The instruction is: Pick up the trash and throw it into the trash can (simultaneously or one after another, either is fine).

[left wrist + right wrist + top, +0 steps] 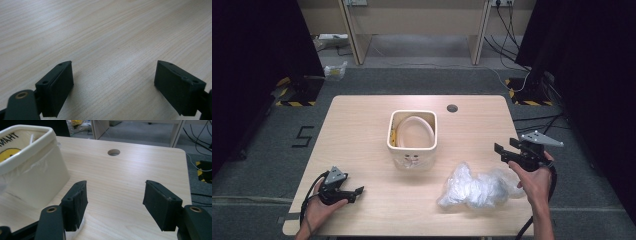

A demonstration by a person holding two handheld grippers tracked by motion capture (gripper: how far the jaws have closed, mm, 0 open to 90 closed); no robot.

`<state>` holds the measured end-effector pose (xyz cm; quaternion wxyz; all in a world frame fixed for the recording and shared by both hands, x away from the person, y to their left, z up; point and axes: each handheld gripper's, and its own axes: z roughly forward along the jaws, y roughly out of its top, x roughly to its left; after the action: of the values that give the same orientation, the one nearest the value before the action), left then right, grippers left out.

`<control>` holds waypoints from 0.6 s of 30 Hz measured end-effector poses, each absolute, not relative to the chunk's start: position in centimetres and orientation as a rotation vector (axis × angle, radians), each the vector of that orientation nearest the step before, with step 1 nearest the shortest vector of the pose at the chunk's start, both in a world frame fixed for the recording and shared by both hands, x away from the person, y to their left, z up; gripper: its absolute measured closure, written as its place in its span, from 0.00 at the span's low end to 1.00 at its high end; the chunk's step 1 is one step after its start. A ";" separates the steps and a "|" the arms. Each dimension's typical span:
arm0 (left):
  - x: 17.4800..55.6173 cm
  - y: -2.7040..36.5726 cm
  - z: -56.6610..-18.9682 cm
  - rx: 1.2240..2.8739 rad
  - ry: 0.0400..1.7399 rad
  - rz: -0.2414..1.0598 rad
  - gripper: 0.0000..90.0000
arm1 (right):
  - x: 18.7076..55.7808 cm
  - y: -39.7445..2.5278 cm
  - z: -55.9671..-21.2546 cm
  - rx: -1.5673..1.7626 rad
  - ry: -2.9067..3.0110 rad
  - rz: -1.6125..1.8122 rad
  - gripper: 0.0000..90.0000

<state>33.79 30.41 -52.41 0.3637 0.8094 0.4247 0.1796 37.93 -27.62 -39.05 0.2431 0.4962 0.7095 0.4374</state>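
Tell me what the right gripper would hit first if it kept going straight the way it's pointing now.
Probably nothing at once: the right gripper, jaws open, points over bare light wooden table towards its round cable hole. The cream square plastic bin sits to the left of that line, though depth is uncertain.

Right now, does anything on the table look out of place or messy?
Mostly tidy. The one loose item is the crumpled clear plastic bag, lying in a heap on the table near the right gripper, outside the cream bin. The bin stands upright with a liner inside. Nothing looks spilled or broken.
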 end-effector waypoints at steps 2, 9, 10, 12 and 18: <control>33.8 30.4 -52.4 2.083 1.093 0.462 0.16 | 37.4 -28.1 -39.3 1.357 1.929 1.187 0.39; 33.8 30.4 -52.4 2.084 1.094 0.463 0.16 | 35.7 -29.3 -40.9 1.404 1.879 1.153 0.40; 33.8 30.4 -52.4 2.083 1.093 0.463 0.16 | 35.6 -29.5 -41.2 1.413 1.866 1.158 0.40; 33.8 30.4 -52.4 2.083 1.093 0.463 0.16 | 35.5 -29.8 -41.6 1.427 1.856 1.153 0.40; 33.8 30.4 -52.4 2.083 1.094 0.463 0.16 | 34.8 -30.2 -42.5 1.440 1.861 1.127 0.40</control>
<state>33.79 30.41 -52.41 0.3634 0.8092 0.4251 0.1801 34.81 -30.16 -42.49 0.2633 0.5323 0.6881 0.4169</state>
